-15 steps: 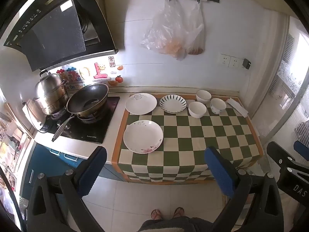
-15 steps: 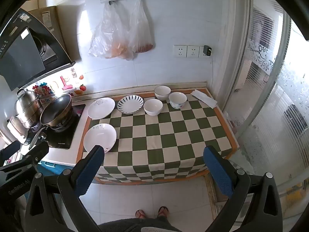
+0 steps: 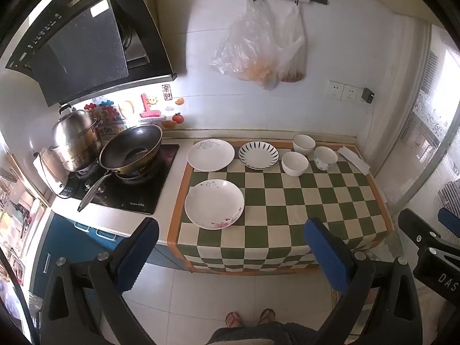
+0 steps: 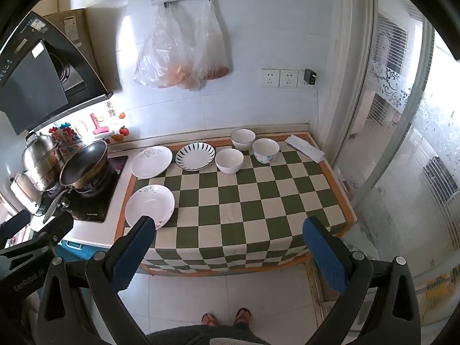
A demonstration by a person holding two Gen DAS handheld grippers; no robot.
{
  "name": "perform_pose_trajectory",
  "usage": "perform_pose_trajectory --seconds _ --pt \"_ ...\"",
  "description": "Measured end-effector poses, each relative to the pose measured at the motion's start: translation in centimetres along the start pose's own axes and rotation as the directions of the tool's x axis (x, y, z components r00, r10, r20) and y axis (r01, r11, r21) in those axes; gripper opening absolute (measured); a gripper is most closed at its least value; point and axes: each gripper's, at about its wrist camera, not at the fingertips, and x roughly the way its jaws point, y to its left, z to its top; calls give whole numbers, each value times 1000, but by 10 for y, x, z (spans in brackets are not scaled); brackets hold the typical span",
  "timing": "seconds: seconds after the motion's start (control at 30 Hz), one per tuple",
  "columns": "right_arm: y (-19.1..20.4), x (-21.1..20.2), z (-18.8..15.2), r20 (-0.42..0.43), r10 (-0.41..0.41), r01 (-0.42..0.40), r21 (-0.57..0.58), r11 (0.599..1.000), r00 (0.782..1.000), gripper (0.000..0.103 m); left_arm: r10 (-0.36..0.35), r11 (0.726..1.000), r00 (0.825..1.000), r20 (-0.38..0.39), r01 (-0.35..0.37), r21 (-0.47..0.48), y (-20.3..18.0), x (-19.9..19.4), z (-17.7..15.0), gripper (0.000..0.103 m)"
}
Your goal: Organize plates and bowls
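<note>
Green-checked cloth carries three plates and three bowls, and we hold left gripper and right gripper off the counter, fingers wide, nothing gripped.

Wok and steel pot on stove, bags on wall rail.

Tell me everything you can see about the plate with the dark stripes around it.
The striped plate is round and shallow, white and glossy like ceramic, with dark dashes radiating around its rim. It lies flat and empty at the back of the checkered cloth, between a plain white plate and a white bowl, touching neither as far as shows.
</note>
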Motion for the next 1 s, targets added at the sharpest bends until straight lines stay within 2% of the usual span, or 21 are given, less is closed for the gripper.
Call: perform_pose_trajectory --seconds 1.0 --pt "2 3 6 -4 14 -14 -1 1000 1000 103 -1 1000 1000 1 1 0 3 6 4 103"
